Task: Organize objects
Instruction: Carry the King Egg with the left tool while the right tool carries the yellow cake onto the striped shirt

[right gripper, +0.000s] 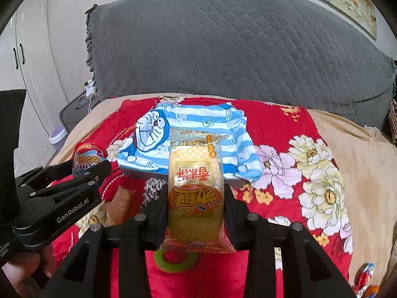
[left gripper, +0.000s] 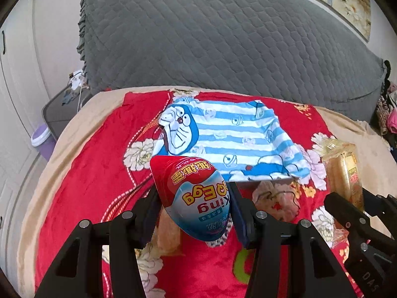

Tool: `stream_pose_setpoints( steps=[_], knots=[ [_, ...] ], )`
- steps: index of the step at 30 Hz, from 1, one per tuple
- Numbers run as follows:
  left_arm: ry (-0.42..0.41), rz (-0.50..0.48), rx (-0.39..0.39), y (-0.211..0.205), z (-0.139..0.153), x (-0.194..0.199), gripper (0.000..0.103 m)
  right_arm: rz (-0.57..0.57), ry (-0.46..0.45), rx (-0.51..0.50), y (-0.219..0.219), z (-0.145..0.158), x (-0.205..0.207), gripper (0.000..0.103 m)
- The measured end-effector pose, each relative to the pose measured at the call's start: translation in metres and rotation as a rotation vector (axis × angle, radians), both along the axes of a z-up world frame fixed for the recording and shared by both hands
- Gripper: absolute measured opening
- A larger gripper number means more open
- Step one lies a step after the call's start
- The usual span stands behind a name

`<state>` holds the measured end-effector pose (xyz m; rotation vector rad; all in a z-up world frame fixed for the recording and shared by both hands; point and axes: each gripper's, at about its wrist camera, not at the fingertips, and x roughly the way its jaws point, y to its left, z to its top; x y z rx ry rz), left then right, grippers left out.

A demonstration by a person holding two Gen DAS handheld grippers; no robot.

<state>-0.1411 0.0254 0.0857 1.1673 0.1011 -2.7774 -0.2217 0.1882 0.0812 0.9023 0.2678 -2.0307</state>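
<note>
The left tool [left gripper: 196,206] has its dark pads pressed on both flanks of a glossy plastic egg [left gripper: 196,196], red at the pointed end and pale blue at the rounded one, held at the lower centre of the left wrist view above the bed; the jaws stand about half apart, as wide as the egg. The right tool [right gripper: 196,211] is closed to a narrower gap on a soft, oblong cake [right gripper: 194,193] in a clear crinkly wrapper with orange and yellow print, at the lower centre of the right wrist view, its sealed end sticking up over the shirt behind. A plush red blanket [left gripper: 99,173] with large white and pink flowers covers the bed; a folded cotton shirt [left gripper: 235,134], blue and white striped with a cartoon cat face, lies flat at the middle of the frame. A green ring [right gripper: 176,260], smooth and round, rests on the blanket below the cake; a second wrapped orange snack [right gripper: 119,206] lies at lower left. A grey quilted headboard [right gripper: 235,44] with diamond stitching fills the upper frame; a hand [right gripper: 22,268] grips the left tool's handle at the bottom left corner.
</note>
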Motion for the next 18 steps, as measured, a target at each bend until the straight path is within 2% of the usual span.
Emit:
stream_pose_setpoints(
  steps=[18],
  knots=[
    [0.015, 0.000, -0.010, -0.014, -0.005, -0.088, 0.054, 0.007, 0.020, -0.041, -0.066, 0.012, -0.051, 0.040]
  ],
)
